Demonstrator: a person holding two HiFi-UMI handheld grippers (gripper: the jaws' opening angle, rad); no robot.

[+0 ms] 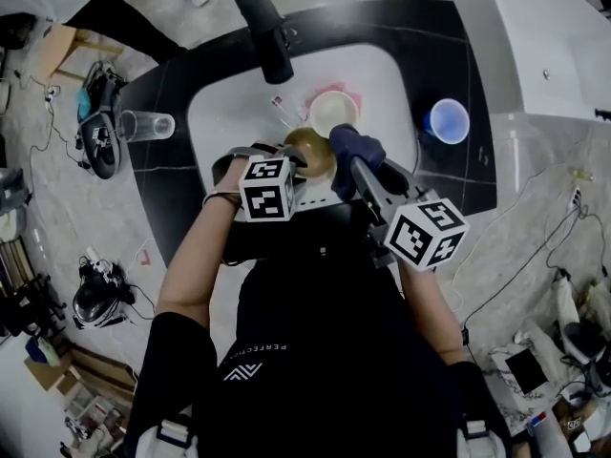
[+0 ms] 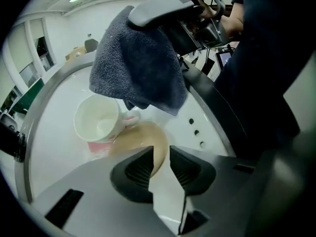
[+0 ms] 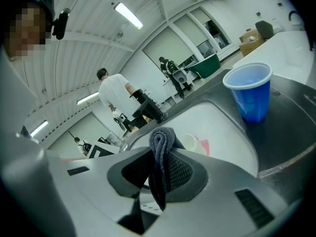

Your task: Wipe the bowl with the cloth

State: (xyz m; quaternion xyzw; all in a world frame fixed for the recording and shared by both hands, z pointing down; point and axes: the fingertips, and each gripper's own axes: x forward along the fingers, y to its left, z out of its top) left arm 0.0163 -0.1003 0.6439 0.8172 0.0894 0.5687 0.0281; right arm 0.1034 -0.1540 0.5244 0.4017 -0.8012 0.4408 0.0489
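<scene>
A tan bowl [image 1: 313,151] lies tilted in the white sink [image 1: 221,113], against a white mug [image 1: 332,113]. In the left gripper view the bowl [image 2: 140,138] has its near rim between the jaws of my left gripper [image 2: 160,164]. The rim lies by the left pad, with a strip of white sink showing before the right pad, so the jaws stand open. My right gripper [image 3: 159,174] is shut on a dark blue cloth [image 3: 161,144]. The cloth [image 2: 138,63] hangs just above the bowl and the mug [image 2: 98,120]. In the head view the cloth [image 1: 357,146] sits at the bowl's right edge.
A black faucet [image 1: 267,31] reaches over the sink's far side. A blue plastic cup [image 1: 447,120] stands on the dark counter at the right, and a clear glass [image 1: 145,125] lies at the left. People stand far off in the right gripper view.
</scene>
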